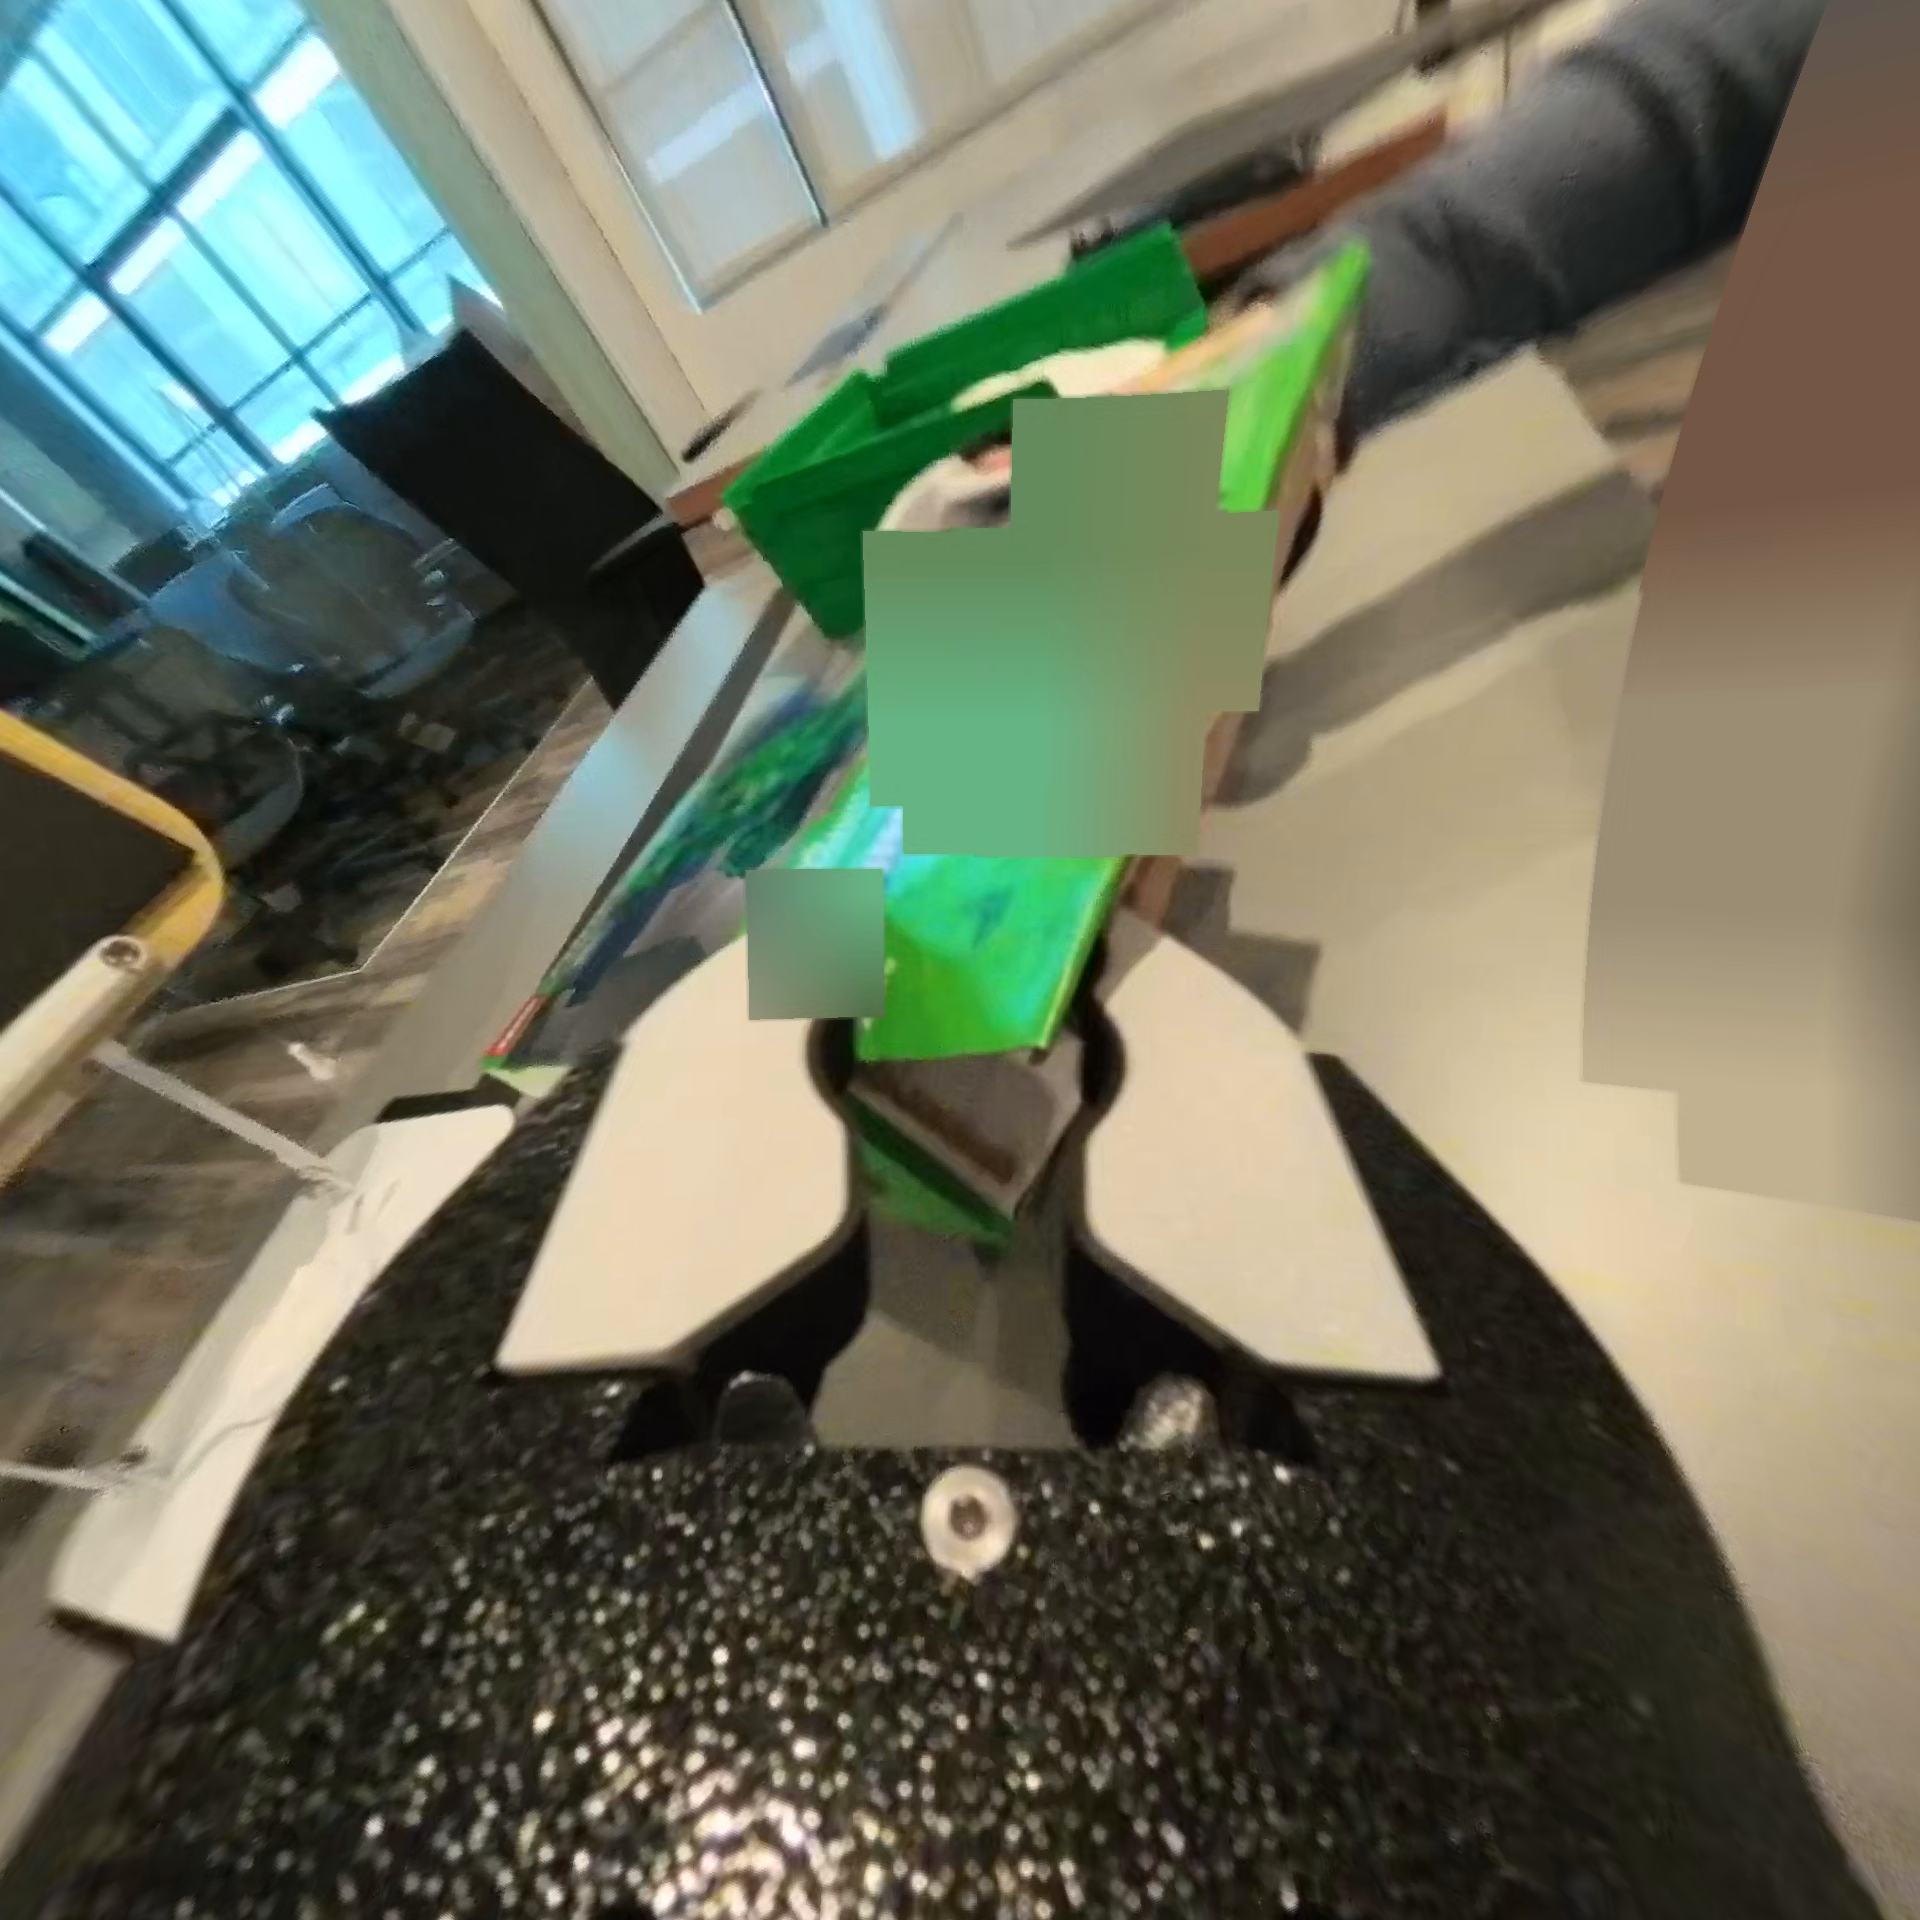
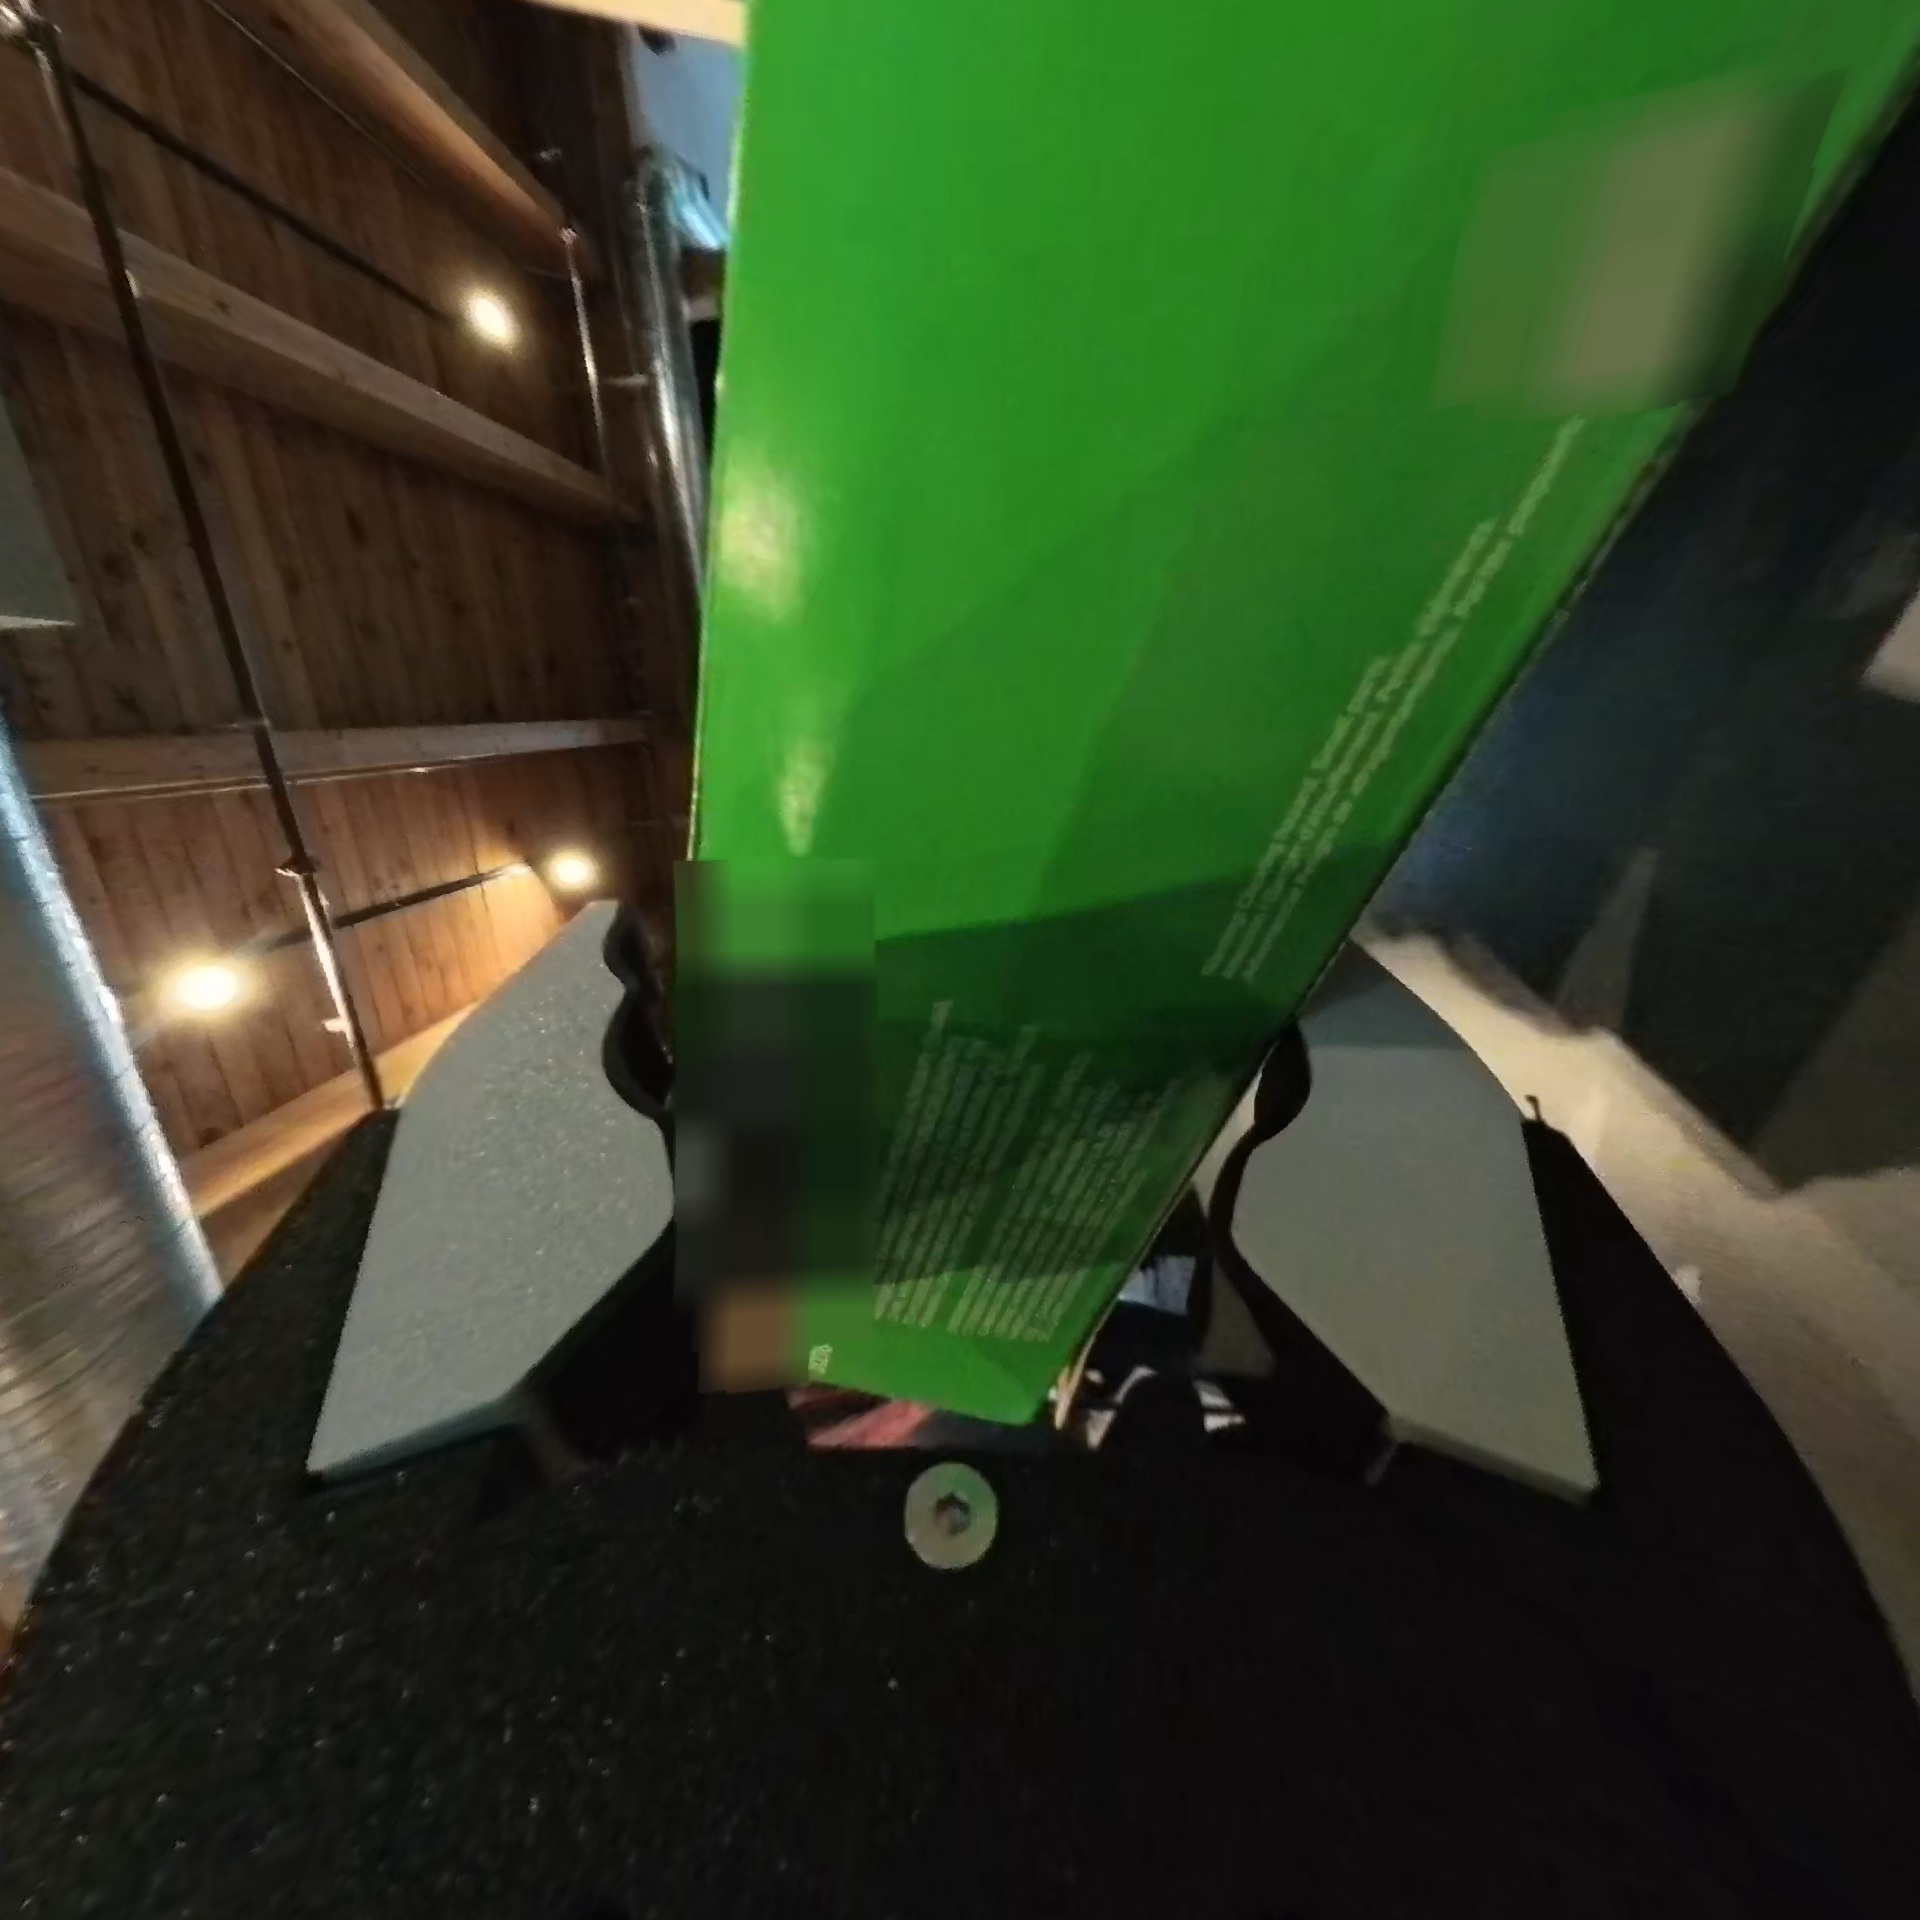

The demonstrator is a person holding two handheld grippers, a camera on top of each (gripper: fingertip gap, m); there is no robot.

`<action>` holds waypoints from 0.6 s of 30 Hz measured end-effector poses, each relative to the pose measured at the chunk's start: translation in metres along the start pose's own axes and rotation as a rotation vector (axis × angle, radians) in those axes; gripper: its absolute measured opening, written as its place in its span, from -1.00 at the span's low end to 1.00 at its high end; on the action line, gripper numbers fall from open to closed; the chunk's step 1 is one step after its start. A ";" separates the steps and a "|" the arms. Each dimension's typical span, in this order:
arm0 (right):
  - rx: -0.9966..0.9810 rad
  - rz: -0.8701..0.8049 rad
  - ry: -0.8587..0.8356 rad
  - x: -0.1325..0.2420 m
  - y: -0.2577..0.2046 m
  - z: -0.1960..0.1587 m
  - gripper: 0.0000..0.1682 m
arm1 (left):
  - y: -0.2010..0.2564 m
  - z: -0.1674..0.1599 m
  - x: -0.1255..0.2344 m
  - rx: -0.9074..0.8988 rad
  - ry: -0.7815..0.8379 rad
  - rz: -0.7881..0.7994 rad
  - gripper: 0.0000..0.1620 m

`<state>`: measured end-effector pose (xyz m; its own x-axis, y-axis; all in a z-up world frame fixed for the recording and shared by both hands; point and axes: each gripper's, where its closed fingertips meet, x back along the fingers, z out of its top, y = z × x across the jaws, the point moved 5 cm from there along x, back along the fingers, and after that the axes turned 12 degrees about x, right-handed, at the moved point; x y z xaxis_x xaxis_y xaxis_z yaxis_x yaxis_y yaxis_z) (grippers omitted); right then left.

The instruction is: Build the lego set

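Nearest the lens in the left wrist view is the speckled black body of the left claw (image 1: 961, 1049), its two pale fingers (image 1: 707, 1174) closed onto the near end of a green lego box (image 1: 987, 966) that runs away from the camera, lifted above the pale counter (image 1: 1455, 1299). The box looks open at its far end, with green flaps spread and something white inside, though blur hides the detail. A dark sleeve (image 1: 1538, 218) reaches in toward that far end from the upper right. The counter is off-white and bare where it shows, and its edge drops off to the left. Beyond that edge are a dark patterned floor (image 1: 395, 831), grey office chairs (image 1: 270, 613), a black panel and tall gridded windows (image 1: 135, 260) with blue daylight.

In the right wrist view the right claw (image 2: 966, 1081) points steeply upward. Its grey fingers (image 2: 520, 1195) stand either side of the green box (image 2: 1091, 520), whose printed side panel fills the gap between them; the box's edges meet both fingers, so the claw grips it. Behind it on the left a ceiling of wood planks and beams (image 2: 343, 540) carries small round lights (image 2: 488, 317), and a silvery duct (image 2: 94, 1039) runs along the far left. To the right lies a dark surface.
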<state>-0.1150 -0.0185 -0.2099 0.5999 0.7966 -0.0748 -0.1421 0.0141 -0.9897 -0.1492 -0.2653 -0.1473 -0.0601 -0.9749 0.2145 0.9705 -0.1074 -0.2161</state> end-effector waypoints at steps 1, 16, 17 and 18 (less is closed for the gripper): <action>-0.018 0.020 0.024 0.002 0.000 0.003 0.29 | 0.003 -0.005 0.001 -0.047 -0.044 -0.001 -0.10; 0.047 -0.009 -0.020 0.011 0.006 0.010 0.24 | -0.064 -0.066 -0.003 1.258 0.082 -0.254 0.48; 0.047 -0.009 -0.026 0.011 0.006 0.010 0.24 | -0.065 -0.067 -0.009 1.289 0.062 -0.257 0.50; 0.045 -0.009 -0.032 0.011 0.006 0.010 0.24 | -0.066 -0.070 -0.016 1.309 0.025 -0.253 0.51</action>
<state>-0.1169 -0.0036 -0.2159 0.5756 0.8154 -0.0616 -0.1731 0.0480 -0.9837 -0.2286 -0.2564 -0.2032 -0.2617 -0.9607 0.0924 0.4384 -0.0331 0.8982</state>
